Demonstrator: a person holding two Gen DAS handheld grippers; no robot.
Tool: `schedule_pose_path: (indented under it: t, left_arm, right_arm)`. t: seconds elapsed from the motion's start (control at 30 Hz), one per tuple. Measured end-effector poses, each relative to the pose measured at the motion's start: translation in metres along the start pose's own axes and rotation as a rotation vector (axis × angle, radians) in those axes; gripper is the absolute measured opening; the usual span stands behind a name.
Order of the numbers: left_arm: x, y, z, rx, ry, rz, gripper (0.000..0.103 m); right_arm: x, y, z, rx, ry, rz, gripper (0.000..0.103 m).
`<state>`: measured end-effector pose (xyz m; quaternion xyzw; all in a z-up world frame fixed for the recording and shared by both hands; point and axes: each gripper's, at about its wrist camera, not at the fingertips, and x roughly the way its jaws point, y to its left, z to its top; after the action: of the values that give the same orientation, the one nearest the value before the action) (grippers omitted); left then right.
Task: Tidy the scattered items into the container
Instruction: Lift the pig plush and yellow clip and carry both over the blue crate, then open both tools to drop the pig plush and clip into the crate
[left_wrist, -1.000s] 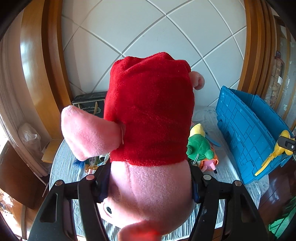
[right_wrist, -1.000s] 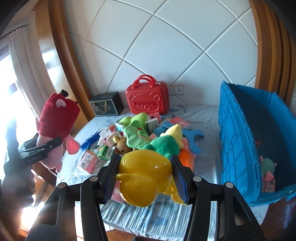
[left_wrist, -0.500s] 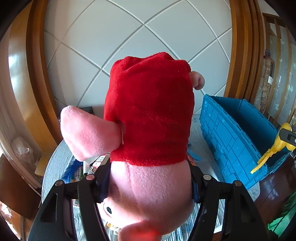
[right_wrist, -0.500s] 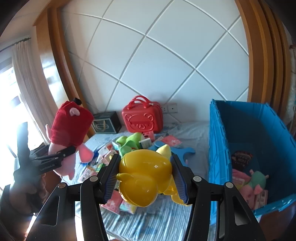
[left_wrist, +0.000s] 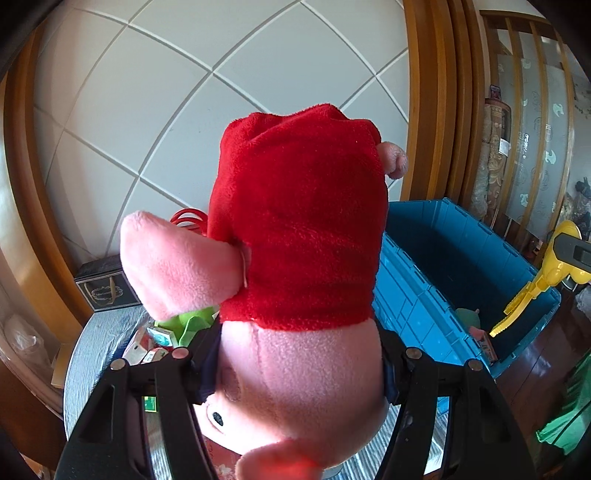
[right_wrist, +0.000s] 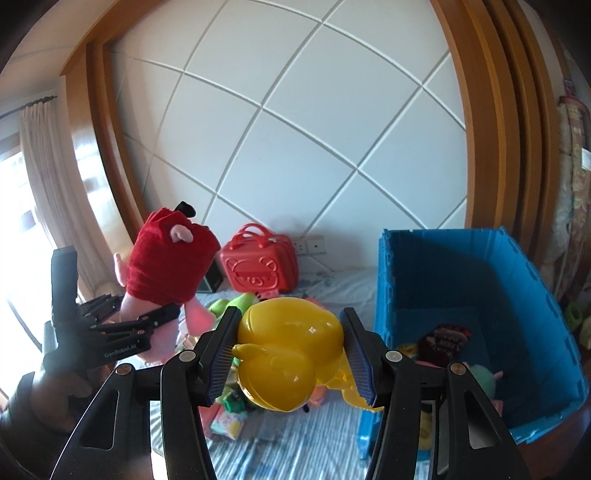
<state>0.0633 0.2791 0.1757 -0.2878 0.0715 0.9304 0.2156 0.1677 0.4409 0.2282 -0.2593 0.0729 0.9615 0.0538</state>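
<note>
While you are holding both grippers up over the table (right_wrist: 280, 439), each one is carrying a toy. Your left gripper (left_wrist: 295, 365) is clamping a pink plush pig (left_wrist: 299, 280) in a red fleece top, its pads pressing into the soft head on both sides, the body sticking up and forward, upside down. It is looking light and squashy; the fabric is giving under the pads, so a hold across the stuffed head is keeping it better than a limp arm or the loose red cloth would. Your right gripper (right_wrist: 290, 354) is squeezing a yellow plastic duck toy (right_wrist: 288, 350) across its rounded shell. That shell is looking hard, glossy and probably slippery, so the widest, flattest part of the body is the safest place for the ridged pads.

The blue crate (right_wrist: 532, 280) is standing open to the right of the toy pile, with a few small toys already lying on its floor. More plush toys and small boxes are lying scattered on the striped cloth, near a red toy suitcase (right_wrist: 258, 269) by the wall.
</note>
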Motion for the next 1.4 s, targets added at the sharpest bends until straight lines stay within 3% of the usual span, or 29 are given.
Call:
schedule_pose_path:
  t: [0.53, 1.0, 1.4]
  left_arm:
    - [0.050, -0.139, 0.062, 0.155, -0.006, -0.125, 0.065]
    - [0.098, -0.251, 0.093, 0.255, 0.037, -0.222, 0.065]
    - [0.128, -0.306, 0.107, 0.287, 0.060, -0.295, 0.065]
  right_arm:
    - [-0.007, -0.118, 0.018, 0.078, -0.019, -0.092, 0.054]
    - [-0.007, -0.210, 0.003, 0.137, 0.004, -0.190, 0.054]
    - [-0.003, -0.269, -0.019, 0.210, 0.070, -0.255, 0.054]
